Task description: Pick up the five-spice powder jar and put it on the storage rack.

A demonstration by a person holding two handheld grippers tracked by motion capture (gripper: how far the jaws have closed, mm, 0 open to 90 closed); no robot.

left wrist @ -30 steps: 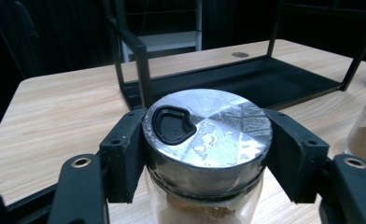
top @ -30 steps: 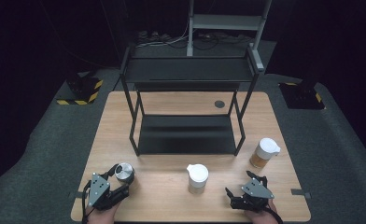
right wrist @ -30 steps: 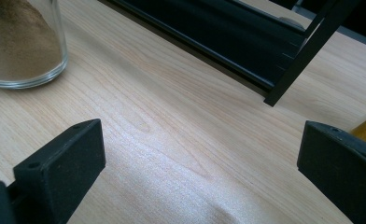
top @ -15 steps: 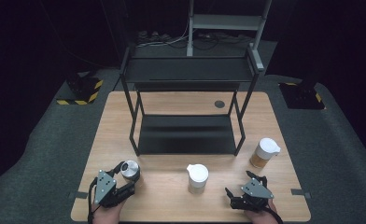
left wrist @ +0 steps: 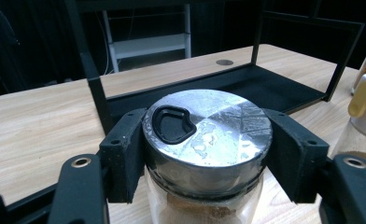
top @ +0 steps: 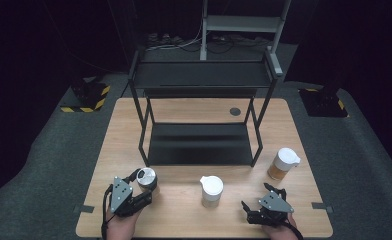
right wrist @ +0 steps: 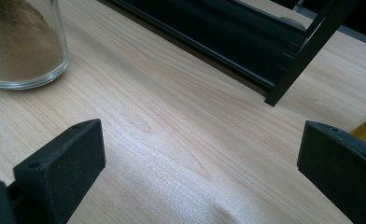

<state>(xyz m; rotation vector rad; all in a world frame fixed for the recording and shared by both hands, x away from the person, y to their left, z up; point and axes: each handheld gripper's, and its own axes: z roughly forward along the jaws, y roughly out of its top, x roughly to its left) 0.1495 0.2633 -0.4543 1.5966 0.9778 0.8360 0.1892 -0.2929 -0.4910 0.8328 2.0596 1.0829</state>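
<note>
A glass jar with a silver metal lid and brownish powder inside sits at the table's front left. My left gripper is shut on it just below the lid, with one pad pressed on each side. I cannot tell whether the jar's base touches the table. At the front right my right gripper stands open, with only bare wood between its jaws in the right gripper view.
A white-lidded jar of brown powder stands front centre. A second white-lidded jar with orange-brown contents stands right. A black two-shelf rack fills the table's middle and back.
My left gripper has carried the silver-lidded jar to the right and a little toward the rack. The right gripper has kept still.
</note>
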